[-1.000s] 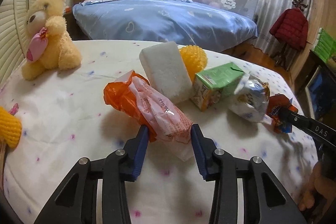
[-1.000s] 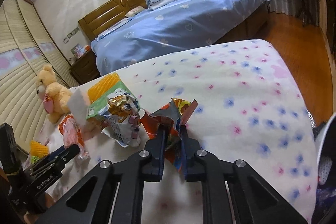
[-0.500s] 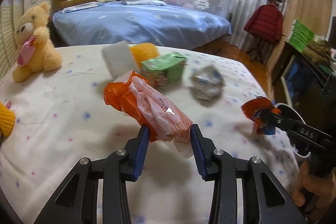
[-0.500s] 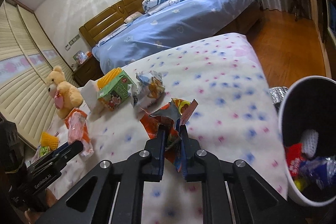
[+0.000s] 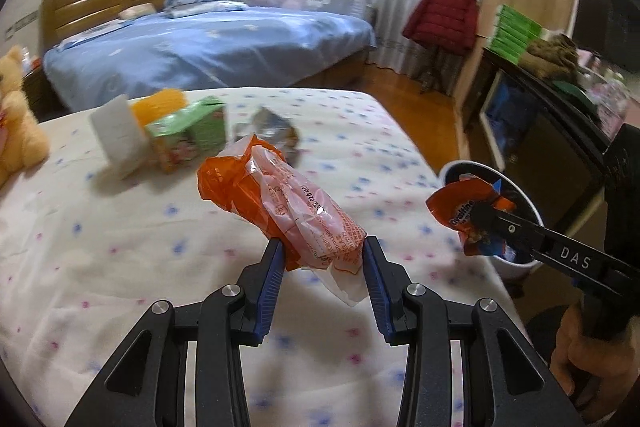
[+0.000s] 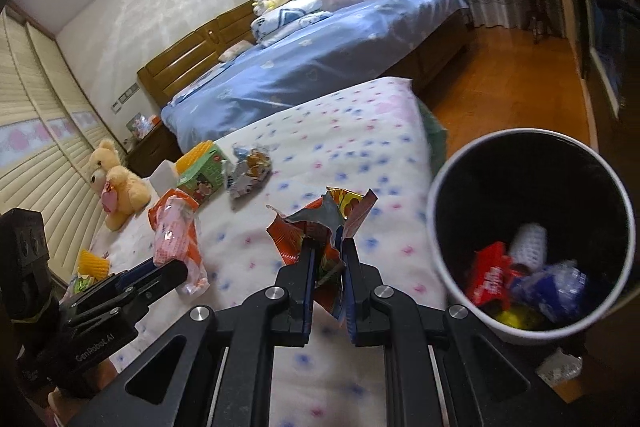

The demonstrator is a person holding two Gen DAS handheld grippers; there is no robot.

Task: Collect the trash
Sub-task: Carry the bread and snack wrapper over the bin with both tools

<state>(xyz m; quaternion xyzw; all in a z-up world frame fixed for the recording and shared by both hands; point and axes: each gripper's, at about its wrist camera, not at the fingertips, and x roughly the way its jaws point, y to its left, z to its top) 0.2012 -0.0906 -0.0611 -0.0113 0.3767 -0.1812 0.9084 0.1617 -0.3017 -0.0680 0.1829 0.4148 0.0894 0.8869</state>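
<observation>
My left gripper [image 5: 323,254] is shut on an orange and pink plastic snack bag [image 5: 280,203], held above the flowered bedspread [image 5: 100,267]. The same bag [image 6: 174,231] and left gripper [image 6: 160,273] show at the left of the right wrist view. My right gripper [image 6: 329,247] is shut on a crumpled red wrapper [image 6: 320,223], just left of a white bin [image 6: 440,247] with a black inside that holds several wrappers. In the left wrist view the red wrapper [image 5: 460,207] hangs in front of the bin [image 5: 528,203].
On the bedspread lie a silver crumpled wrapper [image 6: 250,171], a green carton [image 6: 202,179], a white block [image 5: 116,135] and an orange netted thing [image 5: 160,105]. A teddy bear [image 6: 114,183] sits at the far left. A blue bed [image 5: 200,55] stands behind; wooden floor and a cabinet [image 5: 532,123] lie right.
Both grippers have swung to the right with their wrappers still held. The white bin has come into view and now stands close beside the right gripper. The items on the bed have slid left.
</observation>
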